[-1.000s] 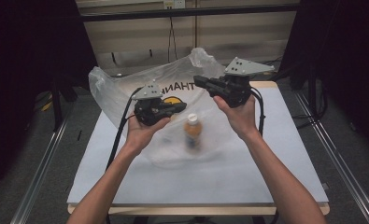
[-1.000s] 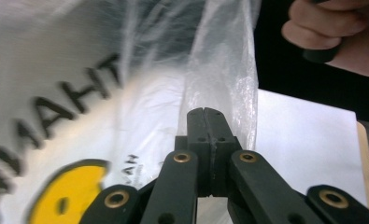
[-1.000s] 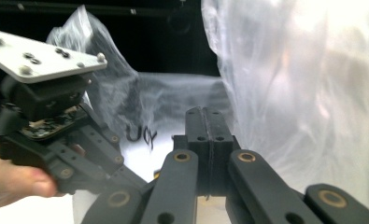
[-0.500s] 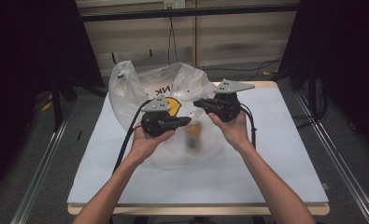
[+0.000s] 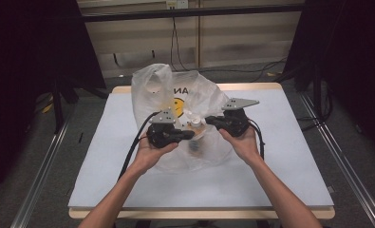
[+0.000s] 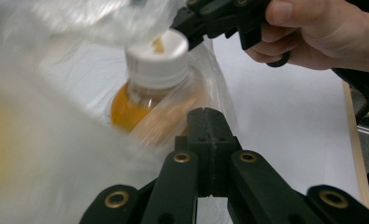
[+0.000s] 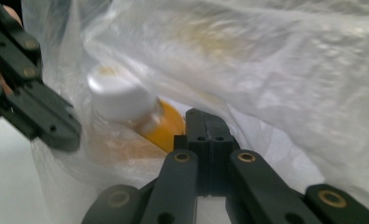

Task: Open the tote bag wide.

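A clear bag (image 5: 175, 102) drapes over the bottle (image 5: 195, 129) at the tabletop (image 5: 294, 156) centre, film lying between it and both grippers. The bottle stands between them: left gripper (image 5: 191, 135) at its 9 o'clock, right gripper (image 5: 209, 120) at 3 o'clock, each with fingers pressed together, pinching bag film. Reversed letters "AN" and a yellow smiley show on the bag.
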`<state>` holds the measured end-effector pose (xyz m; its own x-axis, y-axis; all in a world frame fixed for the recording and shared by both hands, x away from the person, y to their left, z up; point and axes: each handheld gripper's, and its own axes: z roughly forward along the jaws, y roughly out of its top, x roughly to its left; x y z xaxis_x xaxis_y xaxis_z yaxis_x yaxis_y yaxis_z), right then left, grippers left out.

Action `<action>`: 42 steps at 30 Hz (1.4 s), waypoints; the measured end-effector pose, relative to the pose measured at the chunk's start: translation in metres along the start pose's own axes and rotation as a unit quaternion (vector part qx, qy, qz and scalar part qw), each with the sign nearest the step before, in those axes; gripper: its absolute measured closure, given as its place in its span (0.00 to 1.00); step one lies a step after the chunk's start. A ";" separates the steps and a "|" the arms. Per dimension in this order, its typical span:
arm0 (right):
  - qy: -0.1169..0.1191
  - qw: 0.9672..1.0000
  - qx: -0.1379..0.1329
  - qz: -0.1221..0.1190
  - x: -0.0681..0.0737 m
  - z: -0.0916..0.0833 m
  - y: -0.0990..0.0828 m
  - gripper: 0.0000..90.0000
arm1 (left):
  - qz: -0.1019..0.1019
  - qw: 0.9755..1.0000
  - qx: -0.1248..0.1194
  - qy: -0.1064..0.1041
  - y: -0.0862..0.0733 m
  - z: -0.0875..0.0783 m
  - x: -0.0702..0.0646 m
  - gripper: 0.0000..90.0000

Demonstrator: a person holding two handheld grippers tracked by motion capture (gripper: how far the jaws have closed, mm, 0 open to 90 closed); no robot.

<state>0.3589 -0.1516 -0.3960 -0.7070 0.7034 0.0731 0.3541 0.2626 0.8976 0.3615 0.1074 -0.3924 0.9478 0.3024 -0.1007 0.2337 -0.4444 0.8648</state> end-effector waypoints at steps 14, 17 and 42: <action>0.017 0.998 0.051 0.020 -0.009 0.010 -0.053 1.00 | -0.026 1.000 -0.003 0.010 -0.024 -0.005 0.016 1.00; 0.000 0.998 0.059 0.017 -0.010 0.011 -0.057 1.00 | -0.028 0.999 0.005 0.017 -0.028 -0.005 0.020 1.00; 0.000 0.992 0.122 0.028 -0.027 0.019 -0.092 1.00 | -0.068 0.990 0.115 0.054 -0.086 0.014 0.051 1.00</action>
<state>0.3570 -0.1819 -0.4891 -0.6820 0.7215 0.1201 0.5305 0.3749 0.7603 0.3925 0.1487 -0.4789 0.8781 0.4559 -0.1450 0.4130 -0.5696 0.7106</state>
